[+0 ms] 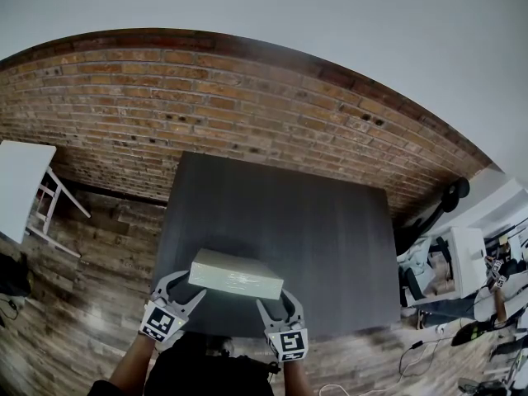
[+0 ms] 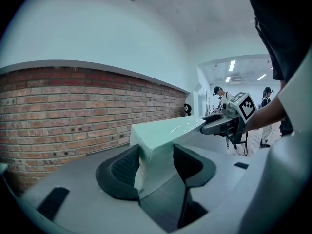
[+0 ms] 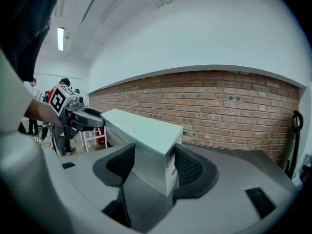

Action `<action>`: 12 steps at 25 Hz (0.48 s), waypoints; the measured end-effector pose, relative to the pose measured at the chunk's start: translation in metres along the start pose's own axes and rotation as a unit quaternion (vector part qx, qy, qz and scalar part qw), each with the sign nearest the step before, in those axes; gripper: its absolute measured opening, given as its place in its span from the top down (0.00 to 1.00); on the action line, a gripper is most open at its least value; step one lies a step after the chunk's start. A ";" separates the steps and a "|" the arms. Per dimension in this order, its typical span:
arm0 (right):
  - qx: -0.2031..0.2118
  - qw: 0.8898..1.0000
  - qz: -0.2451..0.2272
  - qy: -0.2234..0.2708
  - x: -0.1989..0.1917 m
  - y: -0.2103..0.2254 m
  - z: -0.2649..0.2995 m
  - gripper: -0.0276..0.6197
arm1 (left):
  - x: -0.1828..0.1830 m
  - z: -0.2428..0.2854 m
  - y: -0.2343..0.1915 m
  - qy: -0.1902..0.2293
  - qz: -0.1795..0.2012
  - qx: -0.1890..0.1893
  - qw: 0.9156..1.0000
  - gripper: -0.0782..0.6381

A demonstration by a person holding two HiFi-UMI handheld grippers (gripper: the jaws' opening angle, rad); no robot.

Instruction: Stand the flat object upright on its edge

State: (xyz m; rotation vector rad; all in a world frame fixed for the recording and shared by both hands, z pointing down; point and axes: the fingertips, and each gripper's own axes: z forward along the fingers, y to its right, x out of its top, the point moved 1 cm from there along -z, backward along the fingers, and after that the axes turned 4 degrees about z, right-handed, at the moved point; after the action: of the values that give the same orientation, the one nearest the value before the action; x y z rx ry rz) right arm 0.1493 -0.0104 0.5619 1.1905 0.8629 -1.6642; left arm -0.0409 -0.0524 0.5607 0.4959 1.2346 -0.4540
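Left gripper, right gripper angled slightly down, jaws clamping pale box

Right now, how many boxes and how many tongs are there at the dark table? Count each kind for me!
Pale green box: 1
Tongs: 2 (left tongs, right tongs)
Total: 3

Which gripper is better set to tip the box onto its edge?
Right, narrowly: left gripper and right gripper each clamp a near corner of the box; it looks seated deeper in the right's jaws.
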 end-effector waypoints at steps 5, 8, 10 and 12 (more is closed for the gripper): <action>0.005 1.000 0.002 0.014 0.004 -0.002 0.001 0.55 | 0.002 -0.002 -0.001 -0.001 -0.002 0.000 1.000 0.56; 0.006 1.000 0.000 0.017 0.003 -0.002 0.000 0.55 | 0.003 -0.002 -0.001 0.000 -0.003 -0.002 1.000 0.57; 0.007 1.000 0.000 0.011 0.006 -0.002 -0.001 0.55 | 0.005 -0.003 -0.001 0.001 -0.004 -0.003 1.000 0.57; 0.007 1.000 0.002 0.012 0.008 -0.002 -0.002 0.55 | 0.006 -0.004 -0.001 0.002 -0.005 -0.004 1.000 0.57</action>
State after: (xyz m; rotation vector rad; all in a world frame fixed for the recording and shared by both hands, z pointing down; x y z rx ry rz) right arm 0.1471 -0.0104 0.5537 1.2241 0.8639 -1.6588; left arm -0.0428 -0.0517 0.5537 0.4828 1.2424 -0.4567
